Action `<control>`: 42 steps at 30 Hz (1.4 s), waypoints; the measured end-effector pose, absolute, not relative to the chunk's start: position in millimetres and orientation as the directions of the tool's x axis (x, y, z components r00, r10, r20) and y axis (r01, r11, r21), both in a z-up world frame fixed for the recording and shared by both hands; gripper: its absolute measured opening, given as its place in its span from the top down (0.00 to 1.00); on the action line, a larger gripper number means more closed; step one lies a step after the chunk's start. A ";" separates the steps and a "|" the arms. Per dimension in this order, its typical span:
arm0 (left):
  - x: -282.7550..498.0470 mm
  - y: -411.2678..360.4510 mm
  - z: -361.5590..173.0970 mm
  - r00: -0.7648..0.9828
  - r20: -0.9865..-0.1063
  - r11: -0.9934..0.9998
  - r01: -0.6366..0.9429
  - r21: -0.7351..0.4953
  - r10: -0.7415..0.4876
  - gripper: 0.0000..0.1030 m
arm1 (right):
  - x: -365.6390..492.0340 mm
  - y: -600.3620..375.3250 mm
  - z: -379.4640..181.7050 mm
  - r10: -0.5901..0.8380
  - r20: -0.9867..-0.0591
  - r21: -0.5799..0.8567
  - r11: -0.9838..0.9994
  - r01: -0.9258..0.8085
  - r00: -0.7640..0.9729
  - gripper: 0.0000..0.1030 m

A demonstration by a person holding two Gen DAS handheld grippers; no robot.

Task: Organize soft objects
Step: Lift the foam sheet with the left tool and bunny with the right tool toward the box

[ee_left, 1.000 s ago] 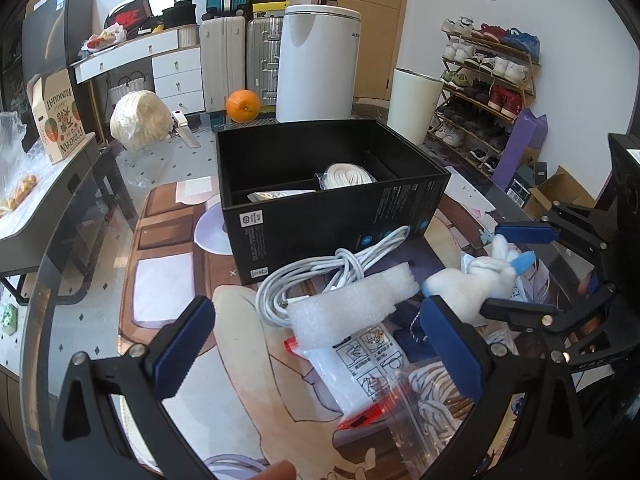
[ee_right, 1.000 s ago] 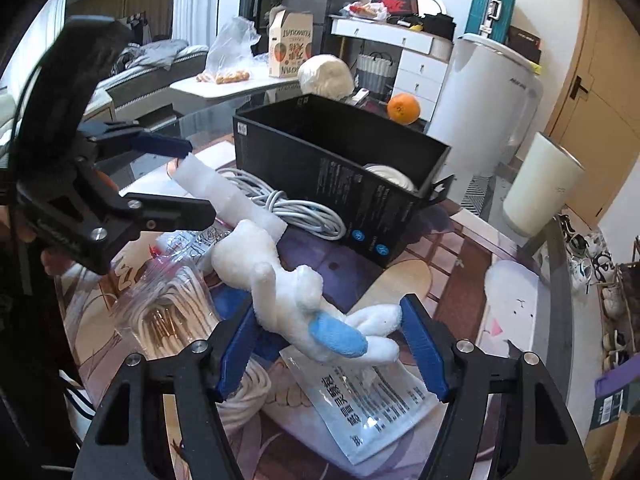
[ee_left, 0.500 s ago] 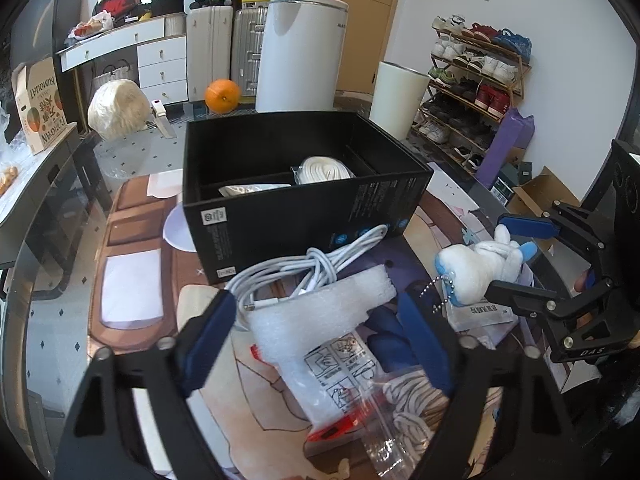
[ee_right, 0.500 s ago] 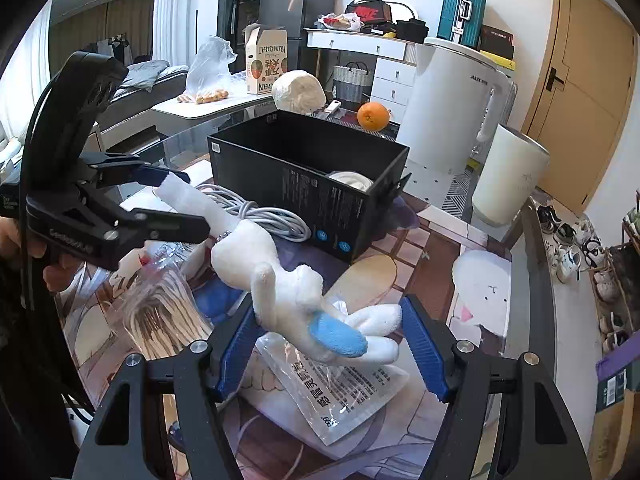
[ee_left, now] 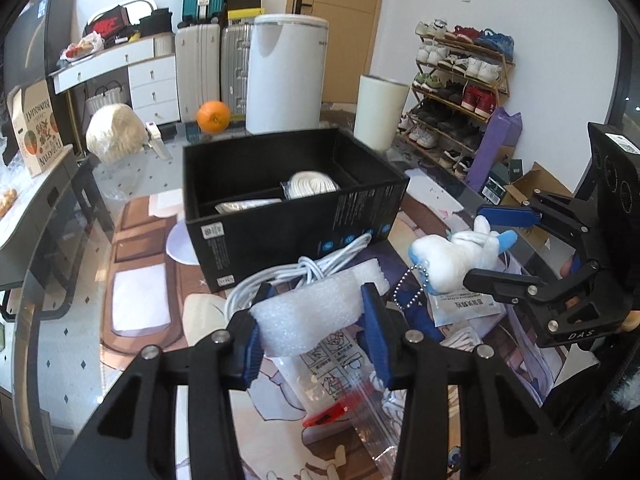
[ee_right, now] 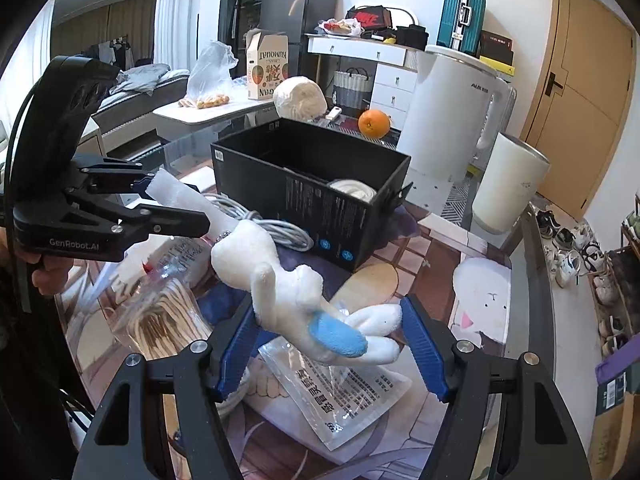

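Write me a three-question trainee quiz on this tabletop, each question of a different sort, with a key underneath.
1. True or false: the orange lies inside the black box.
2. Multiple choice: what sits between the fingers of the left hand-held gripper? A) the white cable B) the white foam piece C) the plush bunny
3. Fill in: the plush bunny sits between the fingers of the ____ hand-held gripper.

Key
1. False: it lies beyond the box, outside it.
2. B: the jaws are closing, with the foam piece between them.
3. Right.
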State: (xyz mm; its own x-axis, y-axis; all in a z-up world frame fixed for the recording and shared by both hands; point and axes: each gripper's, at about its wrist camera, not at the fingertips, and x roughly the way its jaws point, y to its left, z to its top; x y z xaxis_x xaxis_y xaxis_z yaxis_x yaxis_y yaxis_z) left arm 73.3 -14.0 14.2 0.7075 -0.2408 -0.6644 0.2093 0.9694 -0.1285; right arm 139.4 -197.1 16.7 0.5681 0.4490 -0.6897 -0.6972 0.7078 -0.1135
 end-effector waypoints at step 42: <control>132.2 27.6 56.9 0.876 -0.479 0.996 0.012 -0.084 -0.051 0.59 | 197.9 -161.6 79.7 0.411 -0.550 -0.036 0.858 -0.512 0.727 0.31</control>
State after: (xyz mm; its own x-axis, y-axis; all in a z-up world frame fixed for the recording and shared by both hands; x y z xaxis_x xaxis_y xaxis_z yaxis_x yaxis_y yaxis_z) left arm 132.2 27.6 56.9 0.8762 -0.0510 -0.4792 0.0121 0.9964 -0.0839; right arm 197.9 -161.6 79.7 0.7273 0.4109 -0.5498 -0.5118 0.8584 -0.0356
